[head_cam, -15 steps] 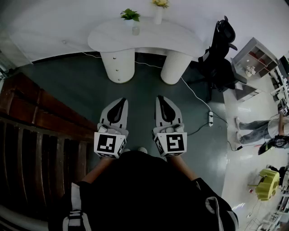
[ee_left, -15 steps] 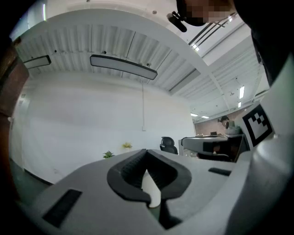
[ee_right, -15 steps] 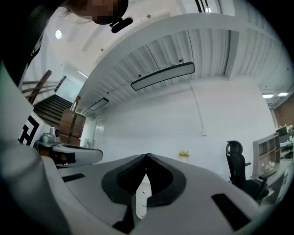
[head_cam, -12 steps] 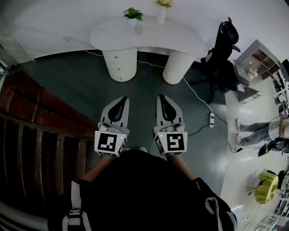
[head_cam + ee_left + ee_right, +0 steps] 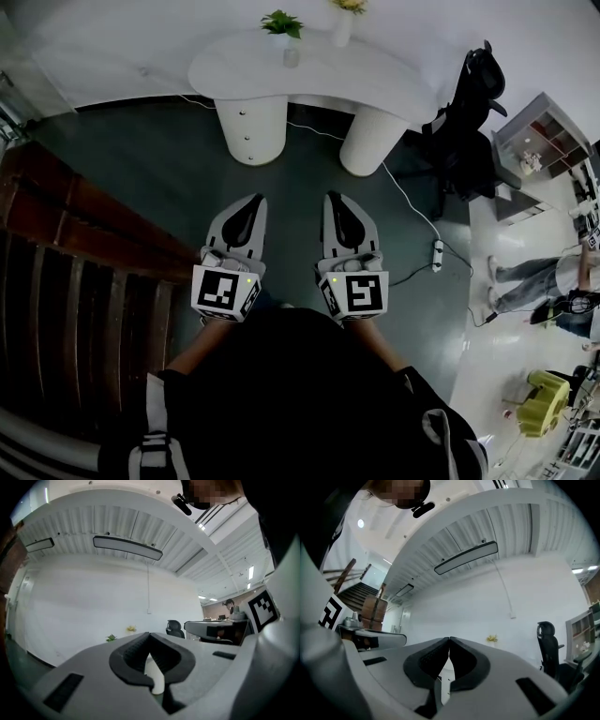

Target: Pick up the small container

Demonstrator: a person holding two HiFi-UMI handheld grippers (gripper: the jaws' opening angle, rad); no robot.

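Observation:
A small grey container (image 5: 292,57) stands on the white table (image 5: 375,75) far ahead, between a green potted plant (image 5: 281,21) and a vase of yellow flowers (image 5: 343,21). My left gripper (image 5: 253,199) and right gripper (image 5: 334,198) are held side by side at waist height over the dark floor, well short of the table. Both point toward it. In the left gripper view the jaws (image 5: 149,634) meet with nothing between them. The right gripper's jaws (image 5: 449,639) are likewise shut and empty. Neither gripper view shows the container.
A wooden staircase (image 5: 84,272) runs along the left. A black office chair (image 5: 469,112) stands right of the table, with a cable and power strip (image 5: 437,248) on the floor. A person (image 5: 539,272) and shelves (image 5: 534,150) are at the far right.
The table has shifted slightly right and lower in the head view, and the staircase has slid left. Both grippers stay shut, side by side.

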